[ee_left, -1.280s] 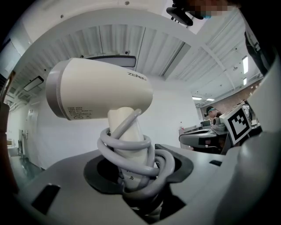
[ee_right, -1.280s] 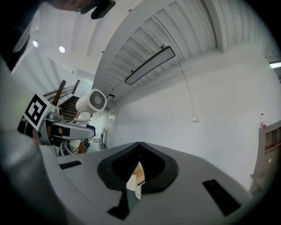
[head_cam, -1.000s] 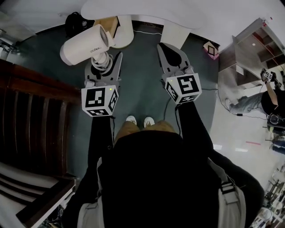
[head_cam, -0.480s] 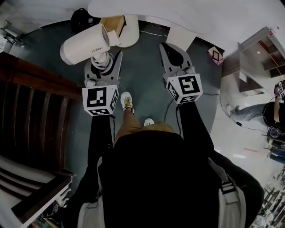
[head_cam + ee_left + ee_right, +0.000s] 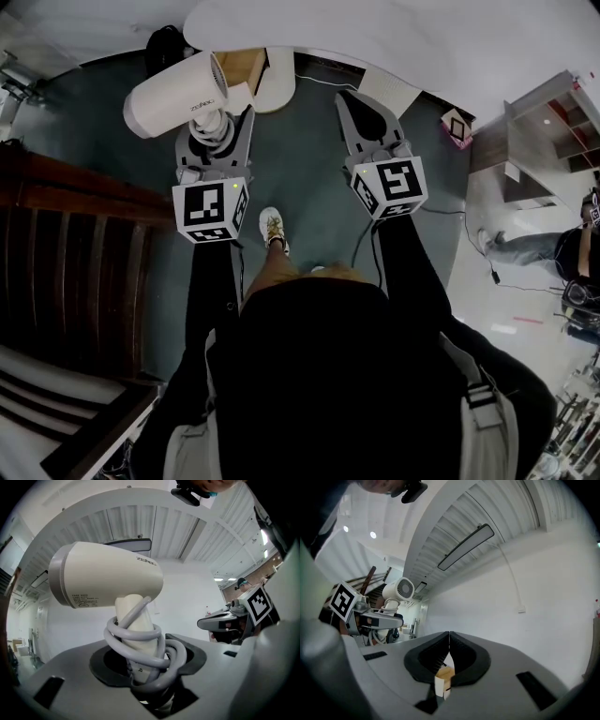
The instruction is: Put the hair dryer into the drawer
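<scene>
A cream hair dryer (image 5: 173,94) with its grey cord wound round the handle stands between the jaws of my left gripper (image 5: 217,133), which is shut on the handle. In the left gripper view the hair dryer (image 5: 105,576) rises upright from the jaws of the left gripper (image 5: 140,672). My right gripper (image 5: 351,99) is beside it, shut with nothing in it; its jaw tips meet in the right gripper view (image 5: 449,637). Ahead under the white tabletop is a light wooden compartment (image 5: 246,68), perhaps the drawer; its state I cannot tell.
A white curved tabletop (image 5: 375,28) spans the far side. Dark wooden slats (image 5: 75,253) fill the left. A shelf unit (image 5: 553,122) and another person (image 5: 574,234) are at the right. A dark bag (image 5: 164,47) and a small pink box (image 5: 457,125) lie on the floor.
Both grippers have travelled forward towards the white table with the wearer's step; one shoe has swung ahead. The hair dryer stays in the left gripper, the right stays shut.
</scene>
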The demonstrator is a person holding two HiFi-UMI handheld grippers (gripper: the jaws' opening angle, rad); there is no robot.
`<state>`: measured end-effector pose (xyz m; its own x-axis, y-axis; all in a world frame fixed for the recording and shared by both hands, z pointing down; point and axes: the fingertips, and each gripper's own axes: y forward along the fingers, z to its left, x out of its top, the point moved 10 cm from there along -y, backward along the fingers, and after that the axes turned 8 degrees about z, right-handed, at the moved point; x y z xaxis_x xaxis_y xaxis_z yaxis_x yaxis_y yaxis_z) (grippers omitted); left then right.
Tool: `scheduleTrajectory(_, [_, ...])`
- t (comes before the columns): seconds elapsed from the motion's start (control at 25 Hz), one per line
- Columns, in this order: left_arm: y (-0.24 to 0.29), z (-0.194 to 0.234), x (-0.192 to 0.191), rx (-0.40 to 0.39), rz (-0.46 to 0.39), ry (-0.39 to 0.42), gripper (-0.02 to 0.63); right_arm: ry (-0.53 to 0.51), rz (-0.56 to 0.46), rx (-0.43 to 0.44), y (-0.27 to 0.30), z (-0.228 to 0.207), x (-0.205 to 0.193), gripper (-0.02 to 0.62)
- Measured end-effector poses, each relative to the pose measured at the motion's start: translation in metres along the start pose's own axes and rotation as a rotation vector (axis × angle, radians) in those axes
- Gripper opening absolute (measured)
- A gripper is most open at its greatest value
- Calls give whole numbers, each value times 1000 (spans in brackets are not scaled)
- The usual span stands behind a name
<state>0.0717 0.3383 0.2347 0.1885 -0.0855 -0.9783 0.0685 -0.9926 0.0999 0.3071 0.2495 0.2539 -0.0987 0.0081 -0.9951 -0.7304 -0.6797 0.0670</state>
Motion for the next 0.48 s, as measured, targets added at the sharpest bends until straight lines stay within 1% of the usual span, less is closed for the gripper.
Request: scheduleTrajectory(0.48, [83,105,3,-36,-14,11,241,13,-15,-47,120,1,22,26])
